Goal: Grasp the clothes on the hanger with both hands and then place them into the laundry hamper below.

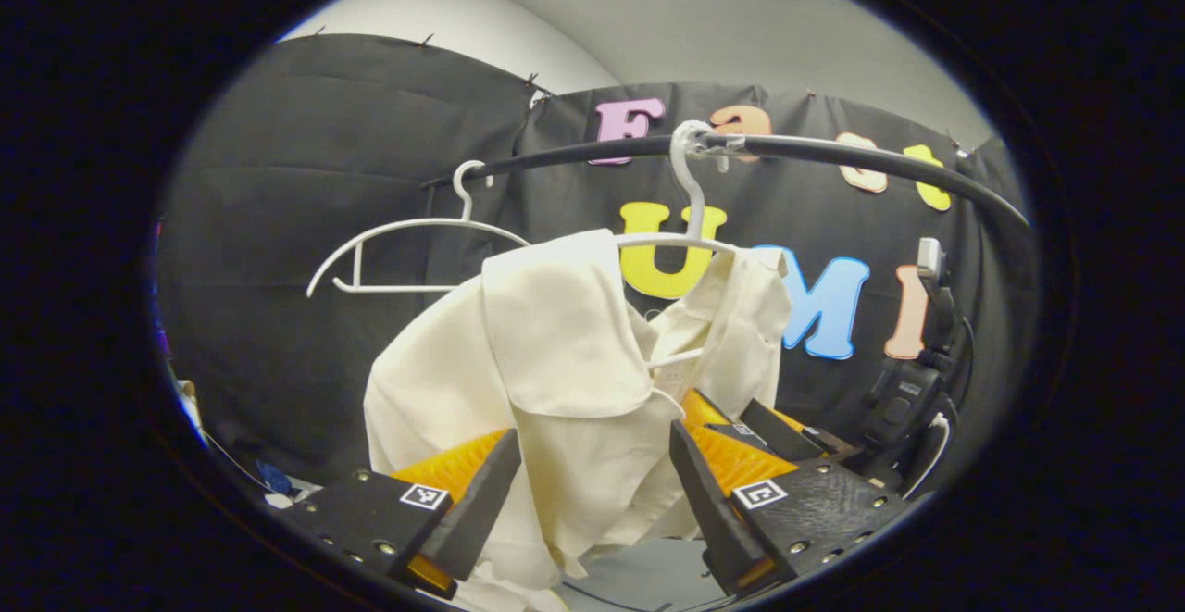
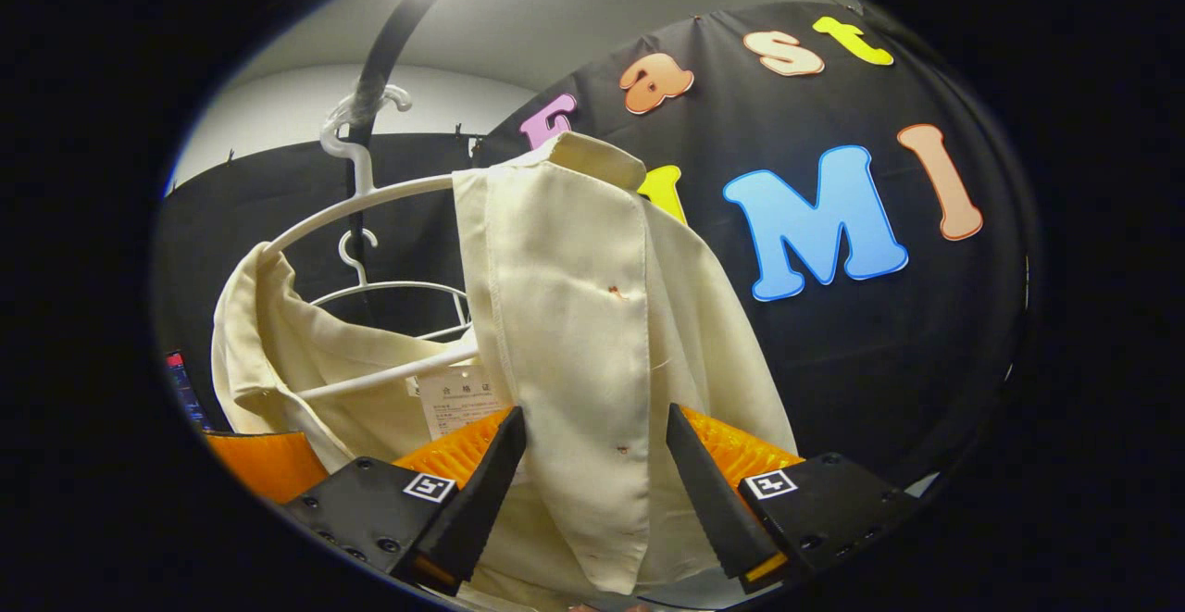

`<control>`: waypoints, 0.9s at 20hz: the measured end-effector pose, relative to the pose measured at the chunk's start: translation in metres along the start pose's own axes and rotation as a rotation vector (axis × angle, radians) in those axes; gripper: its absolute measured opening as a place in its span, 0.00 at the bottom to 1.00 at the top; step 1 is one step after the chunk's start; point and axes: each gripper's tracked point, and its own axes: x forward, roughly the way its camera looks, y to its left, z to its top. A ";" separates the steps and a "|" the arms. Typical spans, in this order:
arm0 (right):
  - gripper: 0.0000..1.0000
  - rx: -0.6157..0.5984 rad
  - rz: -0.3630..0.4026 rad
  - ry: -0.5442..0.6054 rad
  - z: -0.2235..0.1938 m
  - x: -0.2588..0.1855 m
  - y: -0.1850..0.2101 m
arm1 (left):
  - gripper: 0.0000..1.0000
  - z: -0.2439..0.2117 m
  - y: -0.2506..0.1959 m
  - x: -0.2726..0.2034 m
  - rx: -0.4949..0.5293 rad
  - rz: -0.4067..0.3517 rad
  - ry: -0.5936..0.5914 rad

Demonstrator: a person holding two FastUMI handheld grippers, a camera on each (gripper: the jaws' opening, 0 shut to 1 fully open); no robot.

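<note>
Two grippers straddle the cream shirt [image 1: 555, 362] on its hanger [image 1: 690, 223] at twelve o'clock: left gripper [image 1: 592, 492] and right gripper [image 2: 592, 482] gape wide, gripping nothing. Grasp step; next, I judge, both must close.

I see a plain cream shirt [image 1: 555, 362] with small rust-brown spots, on a white hanger [image 2: 370, 195], a second white hanger [image 1: 407, 256], and a black rail [image 1: 833, 154].

Cream shirt [image 2: 592, 334] hangs between open right gripper [image 2: 592, 492].
</note>
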 end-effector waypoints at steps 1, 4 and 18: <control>0.98 0.006 0.002 0.002 -0.001 0.001 0.000 | 0.94 0.001 0.003 0.004 0.000 0.007 -0.002; 0.93 0.004 0.040 0.002 0.000 0.000 0.005 | 0.94 0.007 0.007 0.003 -0.007 -0.012 -0.011; 0.61 -0.123 0.102 0.023 -0.014 0.009 0.012 | 0.94 0.045 0.018 0.014 -0.171 -0.164 0.046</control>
